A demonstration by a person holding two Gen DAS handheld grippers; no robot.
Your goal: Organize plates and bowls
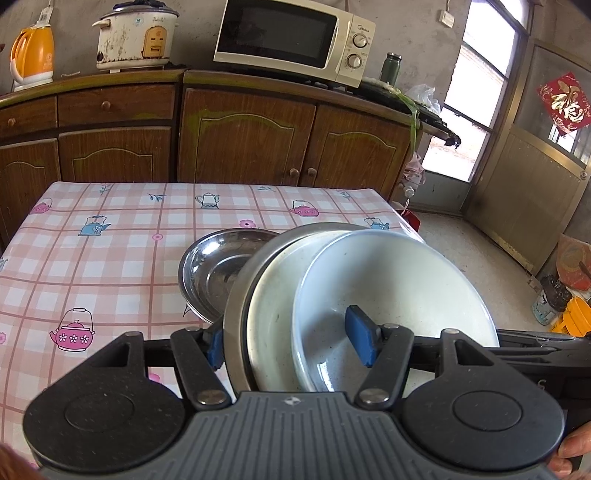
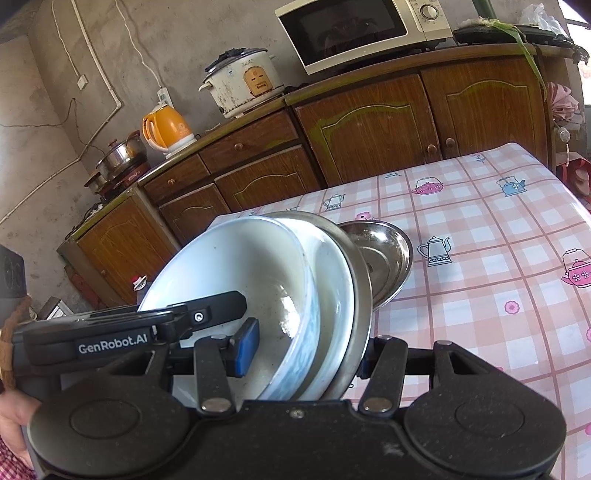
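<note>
The left tool (image 1: 291, 341) is clamped on a stack of three nested dishes held tilted on edge: its blue pads (image 1: 360, 339) press the inside of the pale blue bowl (image 1: 399, 280) on one side and the outer wall of the metal plate (image 1: 236, 295) on the other, with the white bowl (image 1: 273, 302) sandwiched between them. The right tool (image 2: 303, 350) grips the same stack from the opposite side, one blue pad (image 2: 246, 345) inside the pale blue bowl (image 2: 229, 266) and the other finger behind the rim of the metal plate (image 2: 360, 295), the white bowl (image 2: 332, 291) again in the middle. The stack is over the near edge of the desk (image 1: 92, 251), which is covered with a pink checked cloth printed with teapots. Just behind the stack, and partly hidden by it, a second steel dish (image 1: 210, 269) lies flat on the desk; whether the stack touches it cannot be told. Beyond the steel dish stands a brown wooden cabinet (image 1: 243, 136) carrying a microwave (image 1: 291, 37), a rice cooker (image 1: 135, 35) and an orange kettle (image 1: 31, 55). A hand (image 2: 14, 424) shows at the lower left edge of the right wrist view.
</note>
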